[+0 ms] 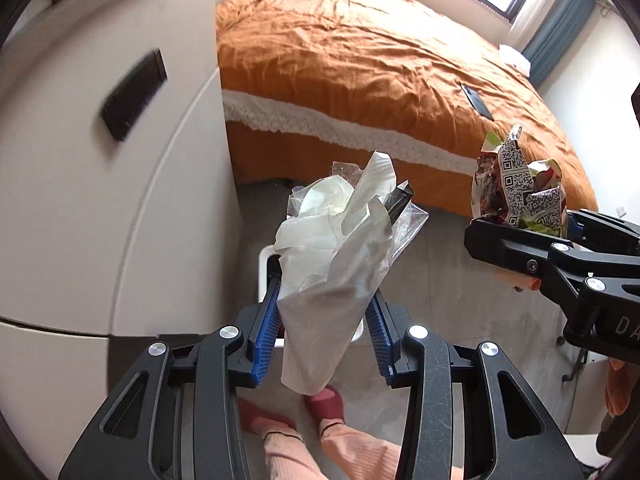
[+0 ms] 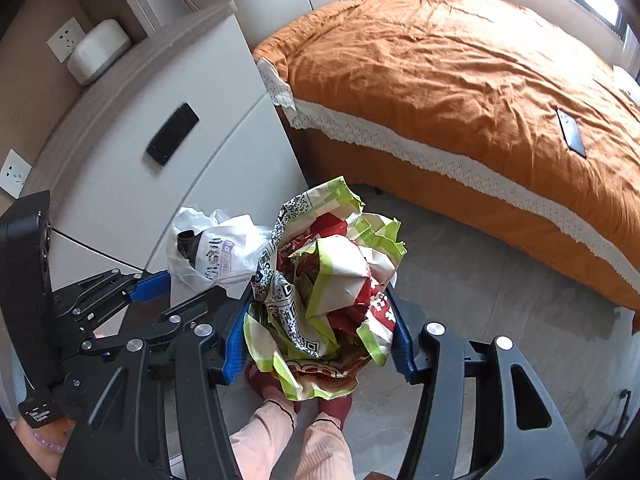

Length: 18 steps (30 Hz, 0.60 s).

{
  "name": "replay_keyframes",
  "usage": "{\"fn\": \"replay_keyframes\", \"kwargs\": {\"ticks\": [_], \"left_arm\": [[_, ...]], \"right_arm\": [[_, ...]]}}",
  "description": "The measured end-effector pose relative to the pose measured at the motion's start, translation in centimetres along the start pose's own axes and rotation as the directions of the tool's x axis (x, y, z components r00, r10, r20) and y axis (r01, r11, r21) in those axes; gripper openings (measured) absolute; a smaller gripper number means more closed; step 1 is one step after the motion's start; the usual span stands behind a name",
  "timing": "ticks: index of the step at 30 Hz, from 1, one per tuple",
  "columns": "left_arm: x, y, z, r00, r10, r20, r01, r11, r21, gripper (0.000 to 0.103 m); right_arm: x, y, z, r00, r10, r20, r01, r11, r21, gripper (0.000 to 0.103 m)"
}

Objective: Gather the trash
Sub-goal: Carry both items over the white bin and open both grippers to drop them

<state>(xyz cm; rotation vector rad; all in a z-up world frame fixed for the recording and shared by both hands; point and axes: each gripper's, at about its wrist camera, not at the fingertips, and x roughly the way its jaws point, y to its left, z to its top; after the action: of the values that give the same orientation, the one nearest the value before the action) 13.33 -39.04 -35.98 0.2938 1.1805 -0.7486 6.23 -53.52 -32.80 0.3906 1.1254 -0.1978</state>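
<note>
My left gripper (image 1: 326,320) is clamped on a white plastic bag bundle (image 1: 340,264), held above the floor beside the bed (image 1: 360,60). My right gripper (image 2: 320,320) pinches a crumpled snack wrapper (image 2: 328,288). Both appear light, soft, slippery; grip the bunched middle.

Left hand-held gripper (image 1: 325,334): black linkage arms, silver round screw heads, ribbed blue finger pads (image 1: 267,334). Right hand-held gripper (image 2: 320,334): identical build, white lettering at 3 o'clock in left view. Person: pink ribbed trousers (image 2: 296,440), dark-red slippers (image 1: 326,402).
</note>
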Motion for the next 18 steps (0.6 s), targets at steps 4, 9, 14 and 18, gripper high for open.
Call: {"fn": "replay_keyframes", "kwargs": {"ticks": [4, 9, 14, 18], "left_arm": [[6.4, 0.4, -1.2, 0.998, -0.035, -0.060, 0.034, 0.999, -0.021, 0.041], [13.5, 1.4, -2.8, 0.992, -0.055, -0.116, 0.052, 0.998, -0.034, 0.041], [18.7, 2.5, -4.2, 0.986, -0.058, -0.157, 0.052, 0.998, -0.044, 0.091], [20.9, 3.5, -4.8, 0.978, -0.089, -0.188, 0.072, 0.993, -0.094, 0.098]], "right_arm": [[5.7, -1.3, -0.9, 0.998, -0.010, -0.056, 0.011, 1.000, 0.025, 0.058], [12.6, -2.7, -1.8, 0.995, -0.007, -0.104, 0.011, 0.999, 0.039, 0.058], [18.4, -3.9, -2.9, 0.986, 0.004, -0.169, 0.007, 0.998, 0.060, 0.086], [21.2, -4.6, -4.1, 0.975, -0.028, -0.222, 0.040, 0.998, 0.051, 0.094]]}}
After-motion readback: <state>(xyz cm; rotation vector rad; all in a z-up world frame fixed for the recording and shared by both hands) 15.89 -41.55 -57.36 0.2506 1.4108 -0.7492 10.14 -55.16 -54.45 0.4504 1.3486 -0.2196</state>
